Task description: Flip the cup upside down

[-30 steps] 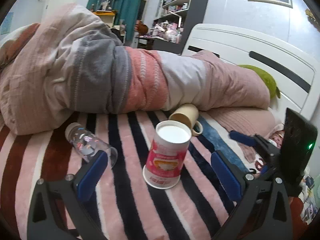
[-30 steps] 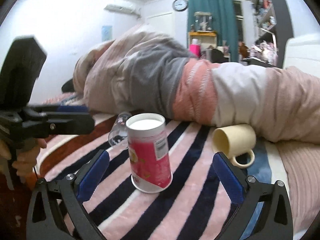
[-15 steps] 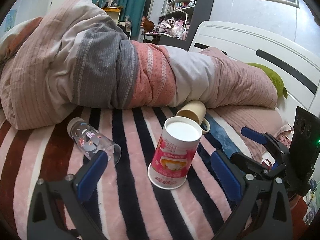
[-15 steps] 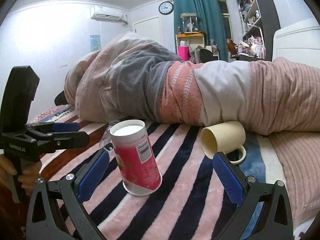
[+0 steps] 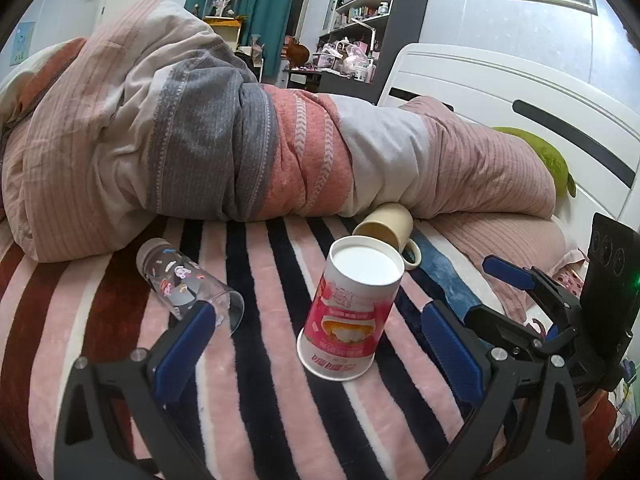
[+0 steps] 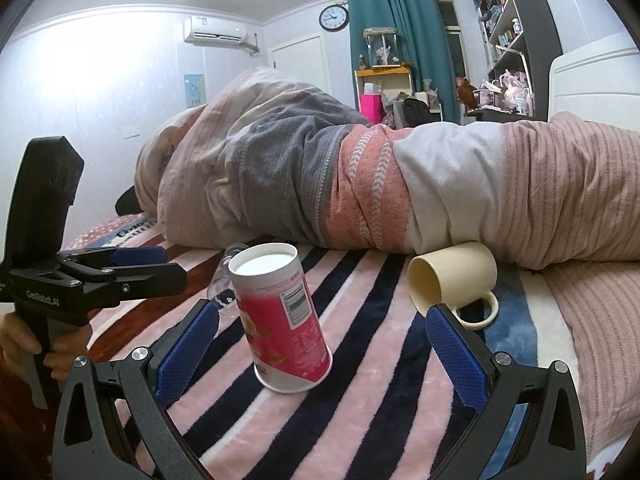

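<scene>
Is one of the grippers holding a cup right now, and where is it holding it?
No. The left gripper and right gripper are both open and empty; the pink paper cup stands untouched.

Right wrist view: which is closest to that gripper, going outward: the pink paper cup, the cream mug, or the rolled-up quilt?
From the right gripper:
1. Pink paper cup, upside down, between the fingers.
2. Cream mug, on its side, right.
3. Quilt, behind.

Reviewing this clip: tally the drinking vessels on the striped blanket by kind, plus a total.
Paper cup, pink and white, standing mouth down: 1
Clear glass with printed figures, lying on its side: 1
Cream mug with handle, lying on its side against the duvet: 1
Total: 3
</scene>
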{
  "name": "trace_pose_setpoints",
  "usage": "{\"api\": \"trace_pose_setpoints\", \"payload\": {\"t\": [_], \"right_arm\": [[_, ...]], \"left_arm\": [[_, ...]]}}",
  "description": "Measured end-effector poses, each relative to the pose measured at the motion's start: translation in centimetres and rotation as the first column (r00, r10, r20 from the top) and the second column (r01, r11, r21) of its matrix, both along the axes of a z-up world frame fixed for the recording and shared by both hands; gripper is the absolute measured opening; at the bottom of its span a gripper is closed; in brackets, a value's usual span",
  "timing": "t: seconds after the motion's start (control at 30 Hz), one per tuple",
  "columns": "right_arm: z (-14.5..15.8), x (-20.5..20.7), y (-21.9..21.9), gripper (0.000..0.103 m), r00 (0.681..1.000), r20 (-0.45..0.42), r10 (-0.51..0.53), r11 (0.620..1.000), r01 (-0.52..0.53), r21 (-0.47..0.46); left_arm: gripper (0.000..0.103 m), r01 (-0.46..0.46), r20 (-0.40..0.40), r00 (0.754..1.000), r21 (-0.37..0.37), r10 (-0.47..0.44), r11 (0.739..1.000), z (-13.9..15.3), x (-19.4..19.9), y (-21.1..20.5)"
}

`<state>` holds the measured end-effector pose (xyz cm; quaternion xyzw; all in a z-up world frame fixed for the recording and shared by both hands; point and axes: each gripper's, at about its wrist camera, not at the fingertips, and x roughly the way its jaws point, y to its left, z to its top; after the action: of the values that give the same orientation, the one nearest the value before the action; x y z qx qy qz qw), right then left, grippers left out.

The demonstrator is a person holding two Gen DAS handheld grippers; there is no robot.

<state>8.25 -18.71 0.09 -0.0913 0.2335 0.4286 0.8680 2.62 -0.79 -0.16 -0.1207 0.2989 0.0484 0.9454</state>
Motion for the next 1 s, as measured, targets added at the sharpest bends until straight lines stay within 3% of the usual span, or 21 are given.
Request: {"api": "trace_pose_setpoints", "payload": {"t": [1.0], "right_arm": [[-0.03, -0.06, 0.03, 0.103, 1.0, -0.003, 0.0, 1.0, 0.0, 0.005]], "left_arm": [[0.102, 0.001, 0.009, 1.0, 0.006, -0.001, 1.0, 0.16, 0.0, -0.01]]}}
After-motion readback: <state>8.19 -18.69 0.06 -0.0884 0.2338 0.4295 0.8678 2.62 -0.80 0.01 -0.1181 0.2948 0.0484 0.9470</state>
